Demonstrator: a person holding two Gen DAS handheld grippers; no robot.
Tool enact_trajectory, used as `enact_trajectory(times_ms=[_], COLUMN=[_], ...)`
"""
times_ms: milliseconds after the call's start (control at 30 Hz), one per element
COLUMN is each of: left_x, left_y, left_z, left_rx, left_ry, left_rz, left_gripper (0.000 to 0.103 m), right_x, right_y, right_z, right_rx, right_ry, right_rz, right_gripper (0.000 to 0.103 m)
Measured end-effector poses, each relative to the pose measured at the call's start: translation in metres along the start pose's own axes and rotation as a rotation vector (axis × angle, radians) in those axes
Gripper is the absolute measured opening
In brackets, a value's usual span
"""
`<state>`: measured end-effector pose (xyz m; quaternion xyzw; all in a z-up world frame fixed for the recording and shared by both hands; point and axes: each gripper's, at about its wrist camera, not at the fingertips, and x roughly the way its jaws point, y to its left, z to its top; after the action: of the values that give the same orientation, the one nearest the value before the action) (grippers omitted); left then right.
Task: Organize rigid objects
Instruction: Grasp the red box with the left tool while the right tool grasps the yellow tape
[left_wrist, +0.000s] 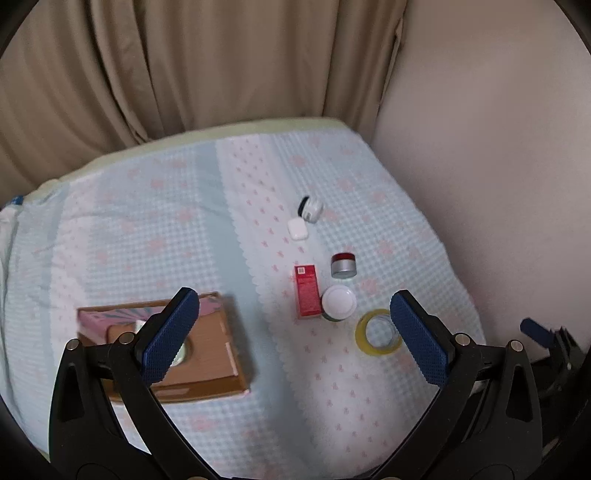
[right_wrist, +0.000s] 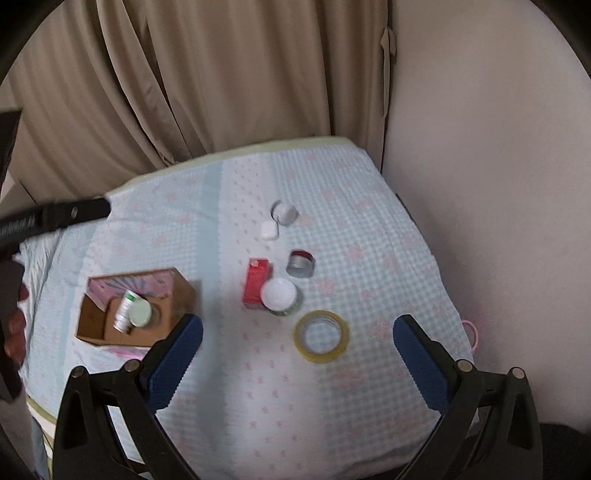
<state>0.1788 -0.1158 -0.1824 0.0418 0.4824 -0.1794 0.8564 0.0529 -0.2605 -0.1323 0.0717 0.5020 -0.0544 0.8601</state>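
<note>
A brown cardboard box (right_wrist: 177, 295) sits left on the checked cloth, holding a white bottle (right_wrist: 123, 310), a pale green lid (right_wrist: 140, 313) and a pink carton (right_wrist: 110, 290). Right of it lie a red carton (right_wrist: 255, 282), a white-lidded jar (right_wrist: 279, 295), a silver jar with a red top (right_wrist: 301, 264), a yellow tape roll (right_wrist: 321, 336), a small white case (right_wrist: 268, 229) and a white round item (right_wrist: 285, 213). My left gripper (left_wrist: 295, 336) hangs open above the cloth between the box (left_wrist: 207, 354) and the tape roll (left_wrist: 376, 332). My right gripper (right_wrist: 297, 363) is open, near the tape roll.
Beige curtains (right_wrist: 221, 81) hang behind the bed and a plain wall (right_wrist: 498, 166) stands at the right. The cloth's far edge (right_wrist: 258, 147) is close to the curtain. A hand (right_wrist: 14, 325) holding the other gripper's black body (right_wrist: 55, 218) shows at the left.
</note>
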Motion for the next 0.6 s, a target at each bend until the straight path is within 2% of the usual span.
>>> enact_trajectory(times_ms=[267, 500, 600], left_x=[0.142, 0.255, 0.299], left_y=[-0.014, -0.013, -0.01], left_z=[-0.002, -0.008, -0.012], left_rx=[0.014, 0.046, 0.072], left_ry=[0.115, 0.227, 0.269], left_rz=[-0.04, -0.031, -0.017], left_gripper=[0.103, 0.102, 0.097], right_x=[0.086, 0.159, 0.19], right_y=[-0.028, -0.033, -0.028], right_z=[-0.037, -0.075, -0.089], right_rx=[-0.014, 0.004, -0.013], right_ry=[0.044, 0.058, 0.068], right_rz=[0.002, 0.025, 0.01], right_gripper=[0.103, 0.103, 0.103])
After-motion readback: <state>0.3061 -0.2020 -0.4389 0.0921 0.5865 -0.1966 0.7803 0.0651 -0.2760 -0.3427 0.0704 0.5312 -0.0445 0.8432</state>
